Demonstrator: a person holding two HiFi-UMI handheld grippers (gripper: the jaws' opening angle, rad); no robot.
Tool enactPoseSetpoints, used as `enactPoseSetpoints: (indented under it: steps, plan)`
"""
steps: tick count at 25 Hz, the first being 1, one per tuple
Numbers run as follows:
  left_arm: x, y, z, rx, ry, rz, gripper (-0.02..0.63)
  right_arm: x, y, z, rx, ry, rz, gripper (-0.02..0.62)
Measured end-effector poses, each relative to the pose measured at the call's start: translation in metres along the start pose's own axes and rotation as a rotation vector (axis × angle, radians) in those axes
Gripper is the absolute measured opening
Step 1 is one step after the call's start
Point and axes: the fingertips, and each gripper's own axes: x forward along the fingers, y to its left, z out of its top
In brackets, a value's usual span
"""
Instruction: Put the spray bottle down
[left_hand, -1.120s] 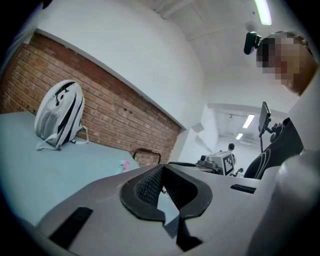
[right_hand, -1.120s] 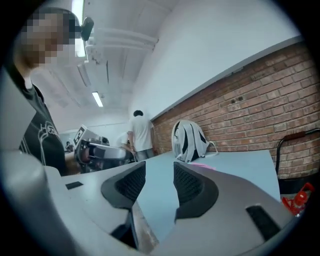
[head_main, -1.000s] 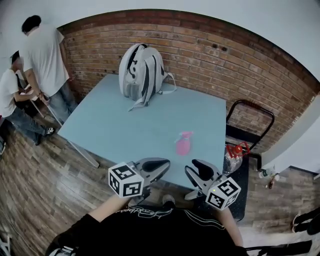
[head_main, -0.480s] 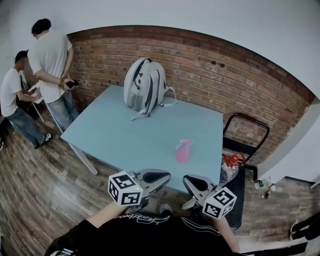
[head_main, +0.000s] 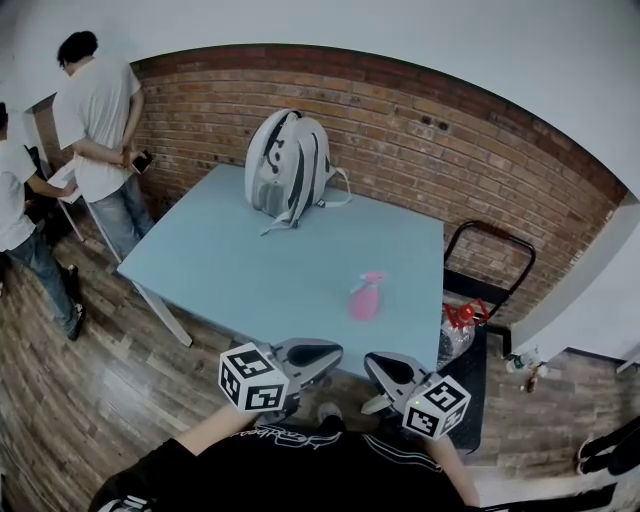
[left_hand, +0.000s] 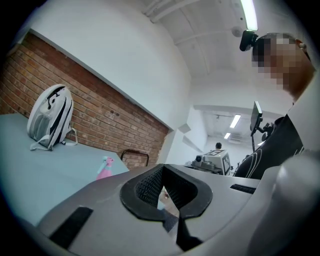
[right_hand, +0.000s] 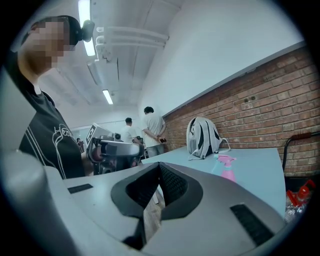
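Note:
The pink spray bottle (head_main: 365, 297) stands upright on the light blue table (head_main: 240, 265), near its front right corner, with nothing touching it. It also shows in the left gripper view as the bottle (left_hand: 105, 168) and in the right gripper view as the bottle (right_hand: 226, 167). My left gripper (head_main: 318, 354) and right gripper (head_main: 382, 366) hang side by side in front of the table's near edge, close to my body and well short of the bottle. Each gripper's own view, left gripper (left_hand: 169, 202) and right gripper (right_hand: 156, 197), shows the jaws shut with nothing held.
A grey and white backpack (head_main: 287, 160) stands at the table's far edge against the brick wall. A black chair frame (head_main: 492, 262) and a clear bag with red items (head_main: 460, 322) sit right of the table. Two people (head_main: 95, 110) stand at the far left.
Both grippers have drawn back from the table's near edge toward my body. The spray bottle has stayed standing on the table. The people at left have shifted.

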Motion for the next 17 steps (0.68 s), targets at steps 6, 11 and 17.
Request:
enactPoseSetpoints:
  steps: [6,11,17]
  plan:
    - [0.004,-0.002,-0.004,-0.015,-0.008,-0.015,0.008,-0.006,0.000,-0.004,0.007,0.008,-0.022,0.014]
    - [0.001,-0.002,-0.008,-0.024,0.000,-0.016,0.008,-0.004,0.000,-0.007,0.018,0.011,-0.024,0.014]
    - [-0.002,0.004,-0.012,-0.026,0.008,0.005,0.008,0.004,-0.001,-0.008,0.025,0.002,-0.009,0.014]
